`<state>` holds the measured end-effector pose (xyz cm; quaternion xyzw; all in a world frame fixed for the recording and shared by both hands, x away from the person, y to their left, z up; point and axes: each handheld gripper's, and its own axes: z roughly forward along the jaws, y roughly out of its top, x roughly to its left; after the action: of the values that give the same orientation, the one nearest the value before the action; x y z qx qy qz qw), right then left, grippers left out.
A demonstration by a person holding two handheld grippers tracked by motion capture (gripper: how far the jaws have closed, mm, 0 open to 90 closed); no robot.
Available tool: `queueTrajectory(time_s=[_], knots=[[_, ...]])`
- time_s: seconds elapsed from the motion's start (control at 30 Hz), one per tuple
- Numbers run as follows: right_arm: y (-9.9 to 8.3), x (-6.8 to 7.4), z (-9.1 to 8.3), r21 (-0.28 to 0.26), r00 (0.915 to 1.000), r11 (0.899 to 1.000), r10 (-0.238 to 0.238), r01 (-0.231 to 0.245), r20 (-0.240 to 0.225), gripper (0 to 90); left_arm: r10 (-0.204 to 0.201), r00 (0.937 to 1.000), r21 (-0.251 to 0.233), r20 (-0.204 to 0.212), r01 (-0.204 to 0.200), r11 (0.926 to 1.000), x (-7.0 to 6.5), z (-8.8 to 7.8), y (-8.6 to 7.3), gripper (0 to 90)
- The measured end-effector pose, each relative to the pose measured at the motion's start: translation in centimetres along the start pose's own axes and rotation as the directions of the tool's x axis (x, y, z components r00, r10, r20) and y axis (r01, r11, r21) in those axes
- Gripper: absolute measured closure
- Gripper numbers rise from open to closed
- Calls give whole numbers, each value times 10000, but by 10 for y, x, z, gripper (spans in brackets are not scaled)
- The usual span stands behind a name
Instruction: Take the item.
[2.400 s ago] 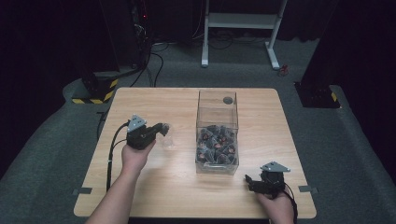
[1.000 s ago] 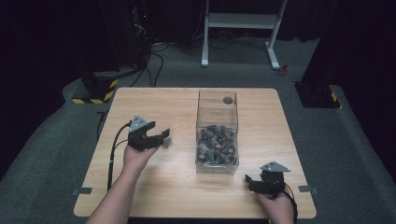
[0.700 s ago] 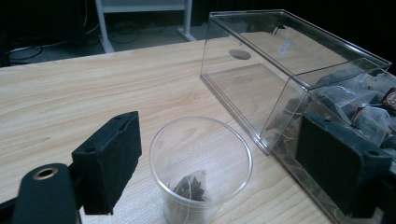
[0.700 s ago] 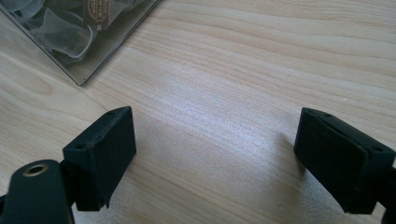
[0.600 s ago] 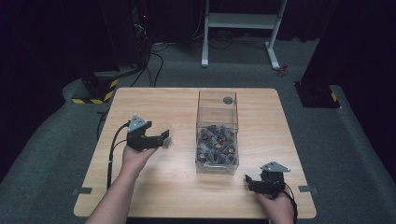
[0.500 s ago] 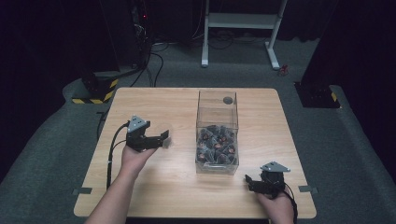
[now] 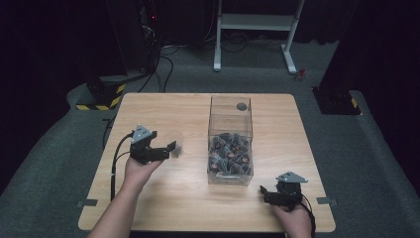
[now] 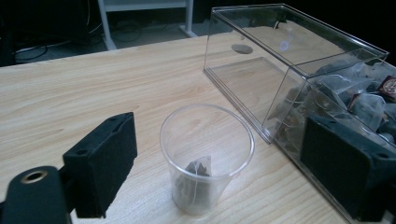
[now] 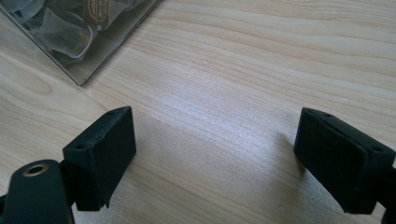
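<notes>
A clear plastic cup (image 8: 207, 158) stands upright on the wooden table (image 7: 163, 109) with one tea bag (image 8: 195, 171) at its bottom. My left gripper (image 8: 224, 172) is open, its jaws on either side of the cup and apart from it. In the high view the left gripper (image 7: 170, 148) is at the table's left, pointing right at the faint cup (image 7: 178, 144). A clear box (image 7: 230, 141) at the middle holds several tea bags (image 8: 369, 100). My right gripper (image 9: 215, 158) is open over bare wood; in the high view it (image 7: 263, 192) rests near the front right edge.
The box's clear lid (image 8: 289, 35) is folded back behind it, lying flat. A box corner (image 9: 93, 32) is close to the right gripper. Off the table are a white stand (image 7: 257, 29), cables and dark equipment on grey floor.
The left gripper has shifted slightly toward the near edge, with the cup still at its jaws. The right hand has stayed put.
</notes>
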<state>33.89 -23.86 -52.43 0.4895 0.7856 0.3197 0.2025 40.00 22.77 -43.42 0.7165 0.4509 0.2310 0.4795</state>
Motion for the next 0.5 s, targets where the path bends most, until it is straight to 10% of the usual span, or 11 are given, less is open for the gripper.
queueTrajectory(time_s=[0.5], knots=[[0, 0, 0, -1, 10000, 10000, 2, -2, 1, 127, -210, 9997, 73, -99, 211, 9998, 7, -21, -19, 141]])
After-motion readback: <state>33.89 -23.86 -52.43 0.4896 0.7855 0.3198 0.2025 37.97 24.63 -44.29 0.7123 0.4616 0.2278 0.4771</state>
